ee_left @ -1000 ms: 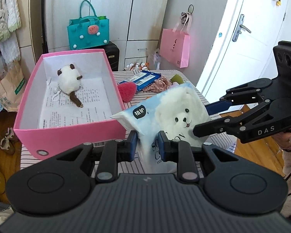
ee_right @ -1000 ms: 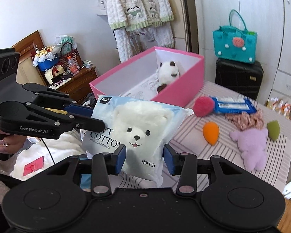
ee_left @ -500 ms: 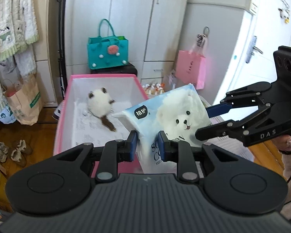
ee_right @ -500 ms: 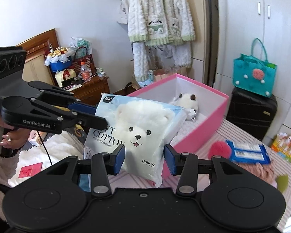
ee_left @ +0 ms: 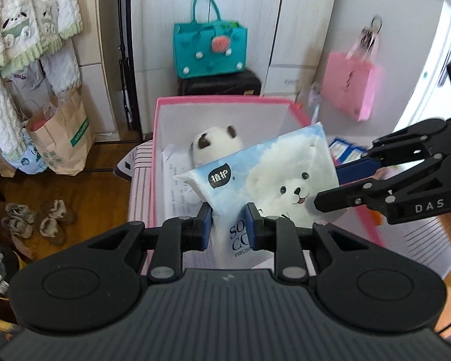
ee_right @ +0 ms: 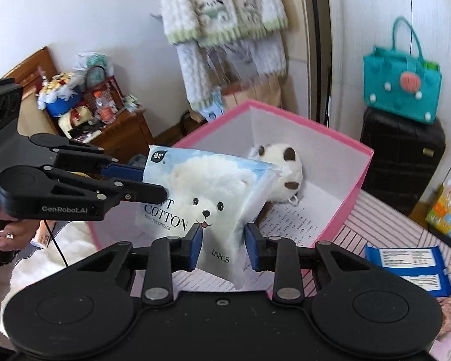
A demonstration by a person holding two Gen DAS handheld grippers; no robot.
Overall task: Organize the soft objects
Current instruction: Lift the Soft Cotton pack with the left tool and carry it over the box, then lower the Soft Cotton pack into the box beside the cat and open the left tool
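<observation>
Both hand-held grippers grasp one soft pack of cotton tissues (ee_left: 273, 180), printed with a white bear, and hold it in the air over the near edge of the pink box (ee_left: 222, 102). In the left wrist view the left hand-held gripper (ee_left: 227, 225) is clenched on the pack's lower corner at the centre of the frame, its blue pads (ee_left: 206, 225) pressed into the wrapper. The right hand-held gripper (ee_left: 330, 186) reaches in from the right of that frame and grips the pack's right side. In the right wrist view the right hand-held gripper (ee_right: 222, 243) has just been closing its jaws, and the pack's bottom corner sits pinched between them. A white plush toy with brown patches (ee_right: 281, 168) lies inside the box on printed paper, behind the pack. A blue packet (ee_right: 409, 264) rests on the striped worktop (ee_right: 385, 228) at lower right. A teal handbag (ee_left: 209, 51) stands on a black case at upper centre of the left wrist view.
</observation>
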